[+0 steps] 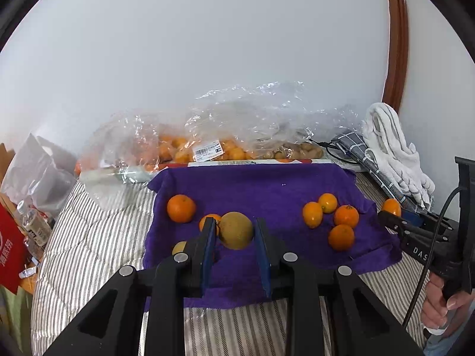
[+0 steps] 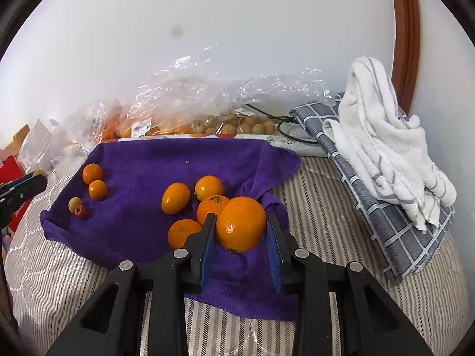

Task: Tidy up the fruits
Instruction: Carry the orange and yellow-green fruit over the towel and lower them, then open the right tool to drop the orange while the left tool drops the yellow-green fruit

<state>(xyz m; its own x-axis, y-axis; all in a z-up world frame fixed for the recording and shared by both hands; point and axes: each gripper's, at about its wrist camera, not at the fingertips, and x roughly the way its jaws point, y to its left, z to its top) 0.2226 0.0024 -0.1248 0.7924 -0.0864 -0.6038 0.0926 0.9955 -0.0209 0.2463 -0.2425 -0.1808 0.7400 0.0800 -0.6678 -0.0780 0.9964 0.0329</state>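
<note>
Left wrist view: over the purple towel (image 1: 267,187), my left gripper (image 1: 234,231) is clenched on a brownish-green round fruit (image 1: 236,230) near the towel's left side. My right gripper (image 2: 241,224) clasps an orange (image 2: 241,223) at the towel's right edge, beside four grouped oranges (image 2: 193,204) that lie just left of my jaws.

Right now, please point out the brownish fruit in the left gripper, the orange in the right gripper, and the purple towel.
brownish fruit (image 1: 236,230), left wrist view, centre of its skin.
orange (image 2: 241,224), right wrist view, its front face.
purple towel (image 2: 178,154), right wrist view, bare far part.
</note>
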